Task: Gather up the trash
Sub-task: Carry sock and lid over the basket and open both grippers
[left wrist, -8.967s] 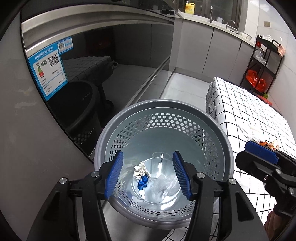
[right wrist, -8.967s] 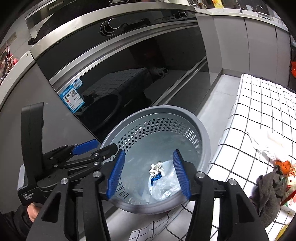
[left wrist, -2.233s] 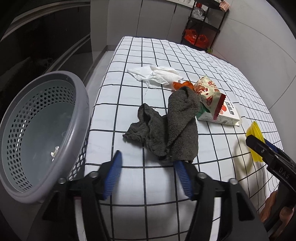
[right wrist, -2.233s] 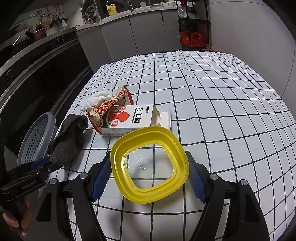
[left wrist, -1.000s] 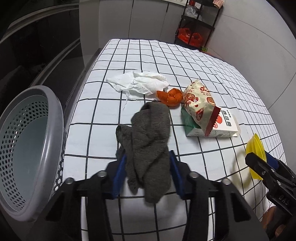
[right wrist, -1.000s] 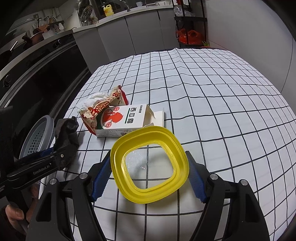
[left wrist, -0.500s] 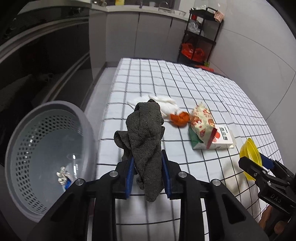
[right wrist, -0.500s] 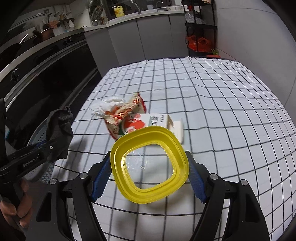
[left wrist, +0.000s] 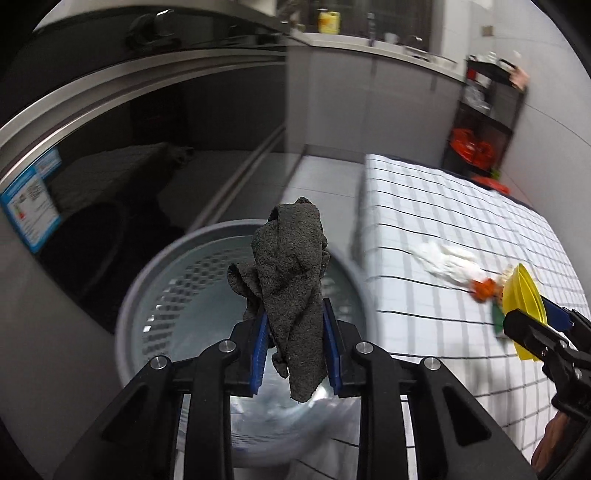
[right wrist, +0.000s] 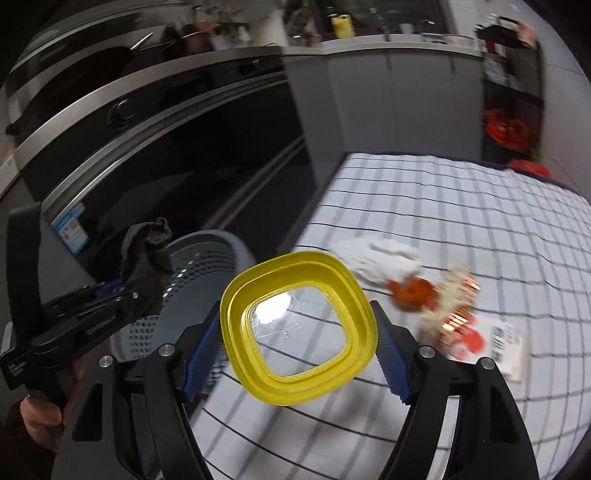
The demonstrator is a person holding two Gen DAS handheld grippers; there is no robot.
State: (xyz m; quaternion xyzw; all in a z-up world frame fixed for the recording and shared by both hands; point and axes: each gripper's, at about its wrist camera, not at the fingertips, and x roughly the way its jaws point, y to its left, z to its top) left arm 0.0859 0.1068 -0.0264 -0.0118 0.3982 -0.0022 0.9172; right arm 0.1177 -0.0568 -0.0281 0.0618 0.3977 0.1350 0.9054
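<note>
The left gripper [left wrist: 294,341] pinches a crumpled dark grey cloth [left wrist: 290,280] above the perforated grey plastic basket [left wrist: 155,280]; the right gripper [right wrist: 297,352], spread wide, clamps a yellow square container [right wrist: 299,330].

A kitchen: a dark glass oven front [right wrist: 207,155] with steel trim fills the left, bearing a blue label [left wrist: 29,199]. Grey cabinets [right wrist: 388,96] under a pale counter run along the back, with a yellow jug [right wrist: 342,25] on top. A black shelf rack [left wrist: 484,122] stands by the grey wall, and the floor [left wrist: 317,177] is pale grey.
</note>
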